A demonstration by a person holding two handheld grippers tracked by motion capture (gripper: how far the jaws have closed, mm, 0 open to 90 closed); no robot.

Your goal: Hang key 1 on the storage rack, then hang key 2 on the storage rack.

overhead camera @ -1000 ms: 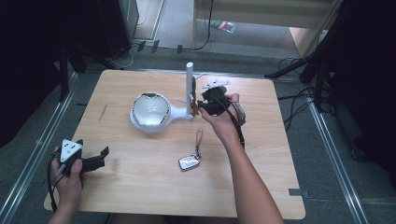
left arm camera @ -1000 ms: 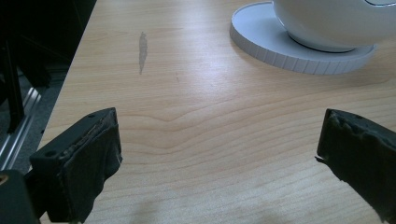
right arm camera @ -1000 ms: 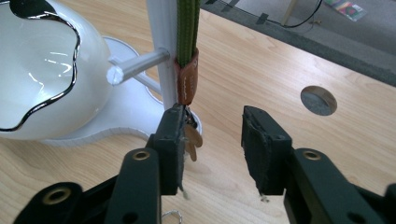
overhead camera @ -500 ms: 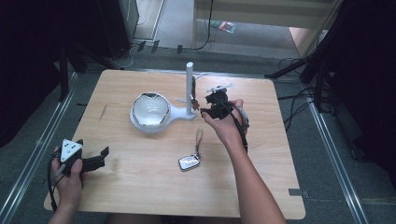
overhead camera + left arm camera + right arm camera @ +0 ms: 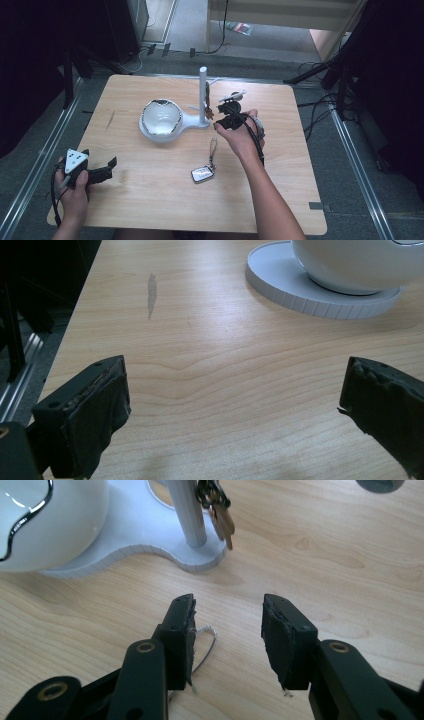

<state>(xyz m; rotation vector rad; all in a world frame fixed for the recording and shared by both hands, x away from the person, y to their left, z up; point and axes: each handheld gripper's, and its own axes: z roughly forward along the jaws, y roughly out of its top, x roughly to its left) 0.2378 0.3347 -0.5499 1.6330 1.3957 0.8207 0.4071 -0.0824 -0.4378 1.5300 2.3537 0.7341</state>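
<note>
Right claw (image 5: 216, 116): sat at the middle of the high view, just right of the stand's post, jaws partly open with nothing pinched between them. They'd just closed a little.
Right claw, close up (image 5: 227, 630): jaws rose from the bottom of its own view, bare wood in the gap. A thin silvery wire loop (image 5: 207, 642) lay on the wood by the left jaw, partly hidden behind it.
Keys (image 5: 220, 515): a small brass bunch hanging against the post (image 5: 190, 515), top middle of the right claw's view, well ahead of the jaw tips and not touched.
Stand (image 5: 172, 131): white, with a round bowl (image 5: 161, 117) on the left of its base and the upright post on the right, centre of the counter (image 5: 150, 200).
Key fob (image 5: 202, 173): silver, on a short strap, lying flat lower middle of the high view, near the right forearm.
Left claw (image 5: 111, 162): lower left of the high view, held low over the counter, jaws wide and empty.
Left claw, close up (image 5: 235, 405): just wood grain between the jaws, the stand's base at upper right.
</note>
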